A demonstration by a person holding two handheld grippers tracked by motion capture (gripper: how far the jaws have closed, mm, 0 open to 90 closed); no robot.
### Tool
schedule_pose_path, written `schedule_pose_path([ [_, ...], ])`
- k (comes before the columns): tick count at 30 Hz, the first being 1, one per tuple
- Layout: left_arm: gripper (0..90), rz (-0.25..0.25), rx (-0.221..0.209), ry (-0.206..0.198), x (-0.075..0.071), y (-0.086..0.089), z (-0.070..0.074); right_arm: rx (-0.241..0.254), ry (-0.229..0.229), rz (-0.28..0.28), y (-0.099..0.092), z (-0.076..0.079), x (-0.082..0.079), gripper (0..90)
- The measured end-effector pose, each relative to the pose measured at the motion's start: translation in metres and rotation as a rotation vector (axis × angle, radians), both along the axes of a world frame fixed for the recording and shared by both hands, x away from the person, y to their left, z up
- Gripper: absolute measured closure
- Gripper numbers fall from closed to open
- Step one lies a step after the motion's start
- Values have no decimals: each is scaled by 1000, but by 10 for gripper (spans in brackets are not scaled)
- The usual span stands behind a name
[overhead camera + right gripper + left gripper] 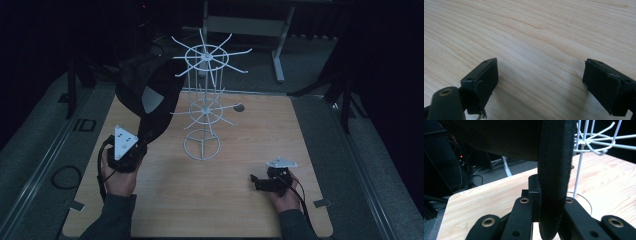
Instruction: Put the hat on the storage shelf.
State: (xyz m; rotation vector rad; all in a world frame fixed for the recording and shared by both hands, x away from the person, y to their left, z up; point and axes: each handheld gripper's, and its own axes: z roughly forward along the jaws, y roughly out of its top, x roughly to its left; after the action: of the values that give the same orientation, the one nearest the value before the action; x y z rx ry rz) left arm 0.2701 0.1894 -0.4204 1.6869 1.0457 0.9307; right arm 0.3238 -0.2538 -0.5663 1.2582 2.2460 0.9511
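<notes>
Wooden table (240, 200) — black bag's strap (554, 170) clamped in left gripper (546, 202).

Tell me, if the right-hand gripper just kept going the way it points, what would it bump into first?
Most likely the wooden table. The right gripper has its jaws spread wide with nothing between them, and its own view looks down onto bare wood. How far off the surface lies is hard to judge.
</notes>
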Motion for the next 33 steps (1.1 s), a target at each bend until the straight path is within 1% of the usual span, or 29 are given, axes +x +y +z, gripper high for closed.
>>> schedule_pose_path([
  [6,866,-26,34,18,4,-5,-7,0,0,0,0,0,0,130],
  [8,864,-52,37,36,6,-6,-9,0,0,-1,0,0,0,130],
  [11,861,-94,54,48,7,-8,-10,-1,-1,0,0,0,0,130],
  [13,861,-104,57,46,8,-10,-9,-1,-1,0,0,0,0,130],
  [18,859,-112,107,25,6,-13,-7,-1,-1,0,0,0,0,130],
  [24,832,-124,130,31,8,-15,-10,-1,0,0,0,0,0,130],
  [26,805,-131,130,35,8,-16,-11,0,-1,0,0,0,0,130],
  [28,746,-150,102,37,8,-16,-12,0,0,0,0,0,0,130],
  [30,682,-156,80,41,9,-16,-12,0,0,0,0,0,0,130],
  [33,602,-155,68,46,9,-15,-11,0,0,-1,0,0,0,130],
])
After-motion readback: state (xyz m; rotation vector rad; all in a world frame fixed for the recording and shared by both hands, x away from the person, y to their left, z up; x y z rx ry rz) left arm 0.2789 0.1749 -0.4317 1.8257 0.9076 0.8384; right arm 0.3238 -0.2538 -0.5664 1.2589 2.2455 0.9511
